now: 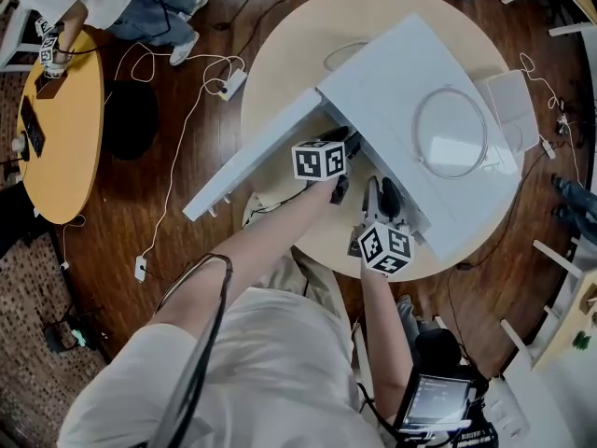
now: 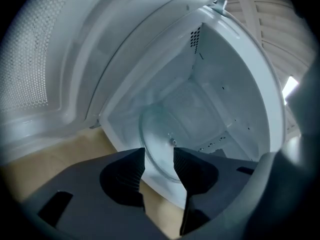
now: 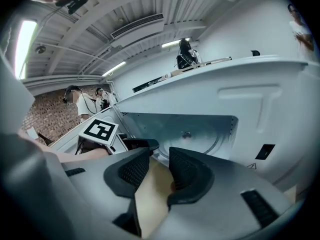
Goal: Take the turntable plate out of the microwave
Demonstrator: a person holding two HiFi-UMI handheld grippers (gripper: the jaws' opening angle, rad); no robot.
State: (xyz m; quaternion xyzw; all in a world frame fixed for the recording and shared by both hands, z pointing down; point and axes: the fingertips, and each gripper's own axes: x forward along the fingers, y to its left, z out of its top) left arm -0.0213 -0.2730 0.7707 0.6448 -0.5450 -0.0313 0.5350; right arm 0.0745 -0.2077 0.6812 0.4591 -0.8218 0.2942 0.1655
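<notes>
A white microwave (image 1: 438, 147) stands on a round pale table (image 1: 280, 73), its door (image 1: 250, 157) swung open to the lower left. In the left gripper view the clear glass turntable plate (image 2: 160, 141) lies flat on the cavity floor, just past my left gripper (image 2: 159, 159), which is open and empty at the cavity's mouth. My right gripper (image 3: 159, 159) is also open, with only the tabletop showing between its jaws. It points into the cavity, where the plate's rim (image 3: 220, 139) shows. In the head view both grippers, left (image 1: 341, 142) and right (image 1: 384, 197), sit at the microwave's front opening.
A clear round ring or disc (image 1: 451, 131) lies on the microwave's top. A white flat box (image 1: 511, 110) sits beside it at the right. A power strip (image 1: 231, 84) and cables lie on the floor at the left. Another person sits at a yellow table (image 1: 65, 129).
</notes>
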